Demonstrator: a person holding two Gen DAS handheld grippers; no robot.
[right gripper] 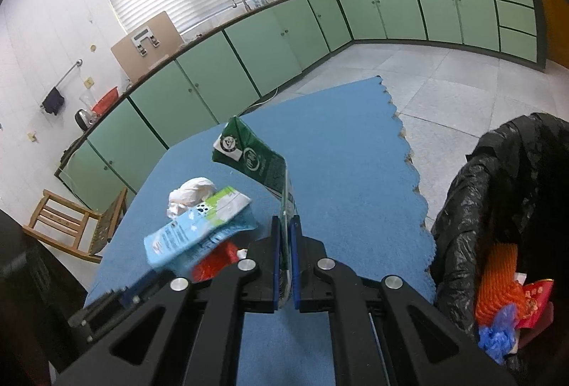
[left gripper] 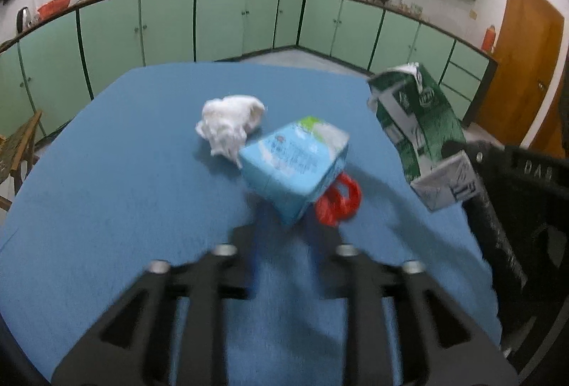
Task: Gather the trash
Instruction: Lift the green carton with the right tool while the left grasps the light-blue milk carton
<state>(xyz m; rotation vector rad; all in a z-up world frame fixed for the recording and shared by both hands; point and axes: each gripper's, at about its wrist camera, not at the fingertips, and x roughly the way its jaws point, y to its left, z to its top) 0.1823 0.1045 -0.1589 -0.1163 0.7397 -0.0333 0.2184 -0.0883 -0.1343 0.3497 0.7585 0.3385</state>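
Right gripper is clamped on a flattened green carton, held up off the blue table; left gripper stands part open w/ nothing between its pads, pointed at the light-blue carton just ahead.

Biggest risk, as I judge it: the green carton is pinched only at its thin near end, most of it sticking out far past the pads, so a quick swing to the bin bag on the right could lever it loose and drop it on the floor. Next: the light-blue carton sits tilted on a red wrapper and touches the crumpled tissue; a grab on one corner may shove the pile, not lift it. Motion blur in left view suggests speed, which worsens aim.

Views: only the right wrist shows the black bag, already holding orange netting and other scraps, plus the table's scalloped right edge. Only the left wrist shows the left pads apart.
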